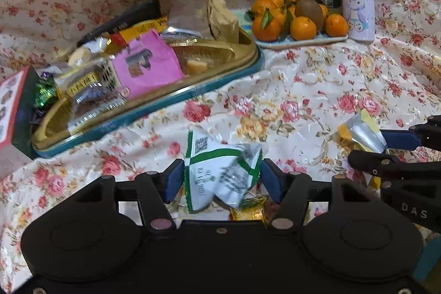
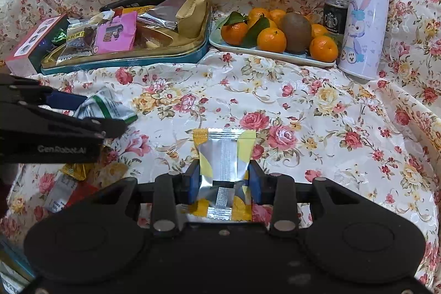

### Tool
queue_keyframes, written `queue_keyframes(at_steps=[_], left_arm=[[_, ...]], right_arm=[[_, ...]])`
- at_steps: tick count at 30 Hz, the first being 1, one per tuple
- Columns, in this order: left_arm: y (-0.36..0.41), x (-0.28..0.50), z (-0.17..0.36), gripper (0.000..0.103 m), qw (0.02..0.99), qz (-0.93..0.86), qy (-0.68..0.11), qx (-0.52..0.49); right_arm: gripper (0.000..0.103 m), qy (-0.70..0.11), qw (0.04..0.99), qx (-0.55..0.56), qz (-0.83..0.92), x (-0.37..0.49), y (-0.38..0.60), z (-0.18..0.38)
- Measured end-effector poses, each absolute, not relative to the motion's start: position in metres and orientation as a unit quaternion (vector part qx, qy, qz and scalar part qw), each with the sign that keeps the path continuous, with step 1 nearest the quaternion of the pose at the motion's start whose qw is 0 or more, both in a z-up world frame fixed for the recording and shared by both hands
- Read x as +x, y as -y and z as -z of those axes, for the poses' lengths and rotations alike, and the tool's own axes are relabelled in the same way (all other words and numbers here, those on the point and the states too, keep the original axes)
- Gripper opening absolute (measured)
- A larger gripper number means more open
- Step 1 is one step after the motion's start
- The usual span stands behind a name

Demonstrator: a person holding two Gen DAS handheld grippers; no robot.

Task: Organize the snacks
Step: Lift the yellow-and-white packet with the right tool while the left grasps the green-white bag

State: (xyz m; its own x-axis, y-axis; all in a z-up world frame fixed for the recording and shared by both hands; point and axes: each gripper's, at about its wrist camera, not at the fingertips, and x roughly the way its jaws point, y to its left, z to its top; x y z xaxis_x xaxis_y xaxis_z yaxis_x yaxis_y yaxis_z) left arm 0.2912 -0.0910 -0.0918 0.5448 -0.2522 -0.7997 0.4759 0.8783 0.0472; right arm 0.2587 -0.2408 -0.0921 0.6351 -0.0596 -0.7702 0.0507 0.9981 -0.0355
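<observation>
My left gripper (image 1: 222,178) is standing wide, its blue pads flanking a green-and-white snack packet (image 1: 220,178) that is lying crumpled on the floral cloth (image 1: 275,90); in the left wrist view the pads are sitting right at the packet's edges, and I cannot tell whether they are pressing on it. My right gripper (image 2: 224,179) is clamping a silver-and-yellow sachet (image 2: 224,153) between its pads, with the sachet's far end sticking out toward 12 o'clock over the tabletop.

From the right wrist view, the gold-lined tin tray with a teal rim (image 2: 165,58) is sitting at 11 o'clock, already holding a pink packet (image 2: 115,33), a tan pouch (image 2: 191,15) and other wrappers. A red-edged box (image 2: 27,46) is standing against the tray's left end. At 1 o'clock a pale plate (image 2: 264,53) is carrying mandarins (image 2: 271,40) and a kiwi (image 2: 296,30), with a dark can (image 2: 335,17) and a lilac rabbit-print bottle (image 2: 363,18) just beside it. More loose wrappers (image 2: 73,171) are lying at 9 o'clock, under my left gripper.
</observation>
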Motion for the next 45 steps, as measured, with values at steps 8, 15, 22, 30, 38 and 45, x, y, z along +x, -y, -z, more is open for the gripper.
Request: queue_keyframes(at_steps=[8, 15, 22, 30, 38, 45], left_arm=[[0.087, 0.297, 0.095, 0.07, 0.87, 0.209, -0.432, 0.109], [0.087, 0.297, 0.095, 0.067, 0.872, 0.205, -0.433, 0.103], [0.086, 0.298, 0.091, 0.052, 0.87, 0.204, -0.437, 0.099], [0.083, 0.287, 0.079, 0.051, 0.877, 0.202, -0.425, 0.099], [0.076, 0.275, 0.052, 0.05, 0.895, 0.183, -0.392, 0.11], [0.055, 0.256, 0.027, 0.05, 0.906, 0.145, -0.388, 0.087]], right_arm=[[0.039, -0.424, 0.905, 0.003, 0.033, 0.256, 0.241, 0.092], [0.039, -0.42, 0.907, 0.002, 0.036, 0.255, 0.24, 0.093], [0.039, -0.419, 0.907, 0.001, 0.036, 0.254, 0.24, 0.092], [0.038, -0.421, 0.906, -0.001, 0.036, 0.254, 0.24, 0.092], [0.038, -0.426, 0.904, -0.003, 0.035, 0.256, 0.239, 0.092], [0.038, -0.429, 0.902, -0.003, 0.037, 0.258, 0.239, 0.092]])
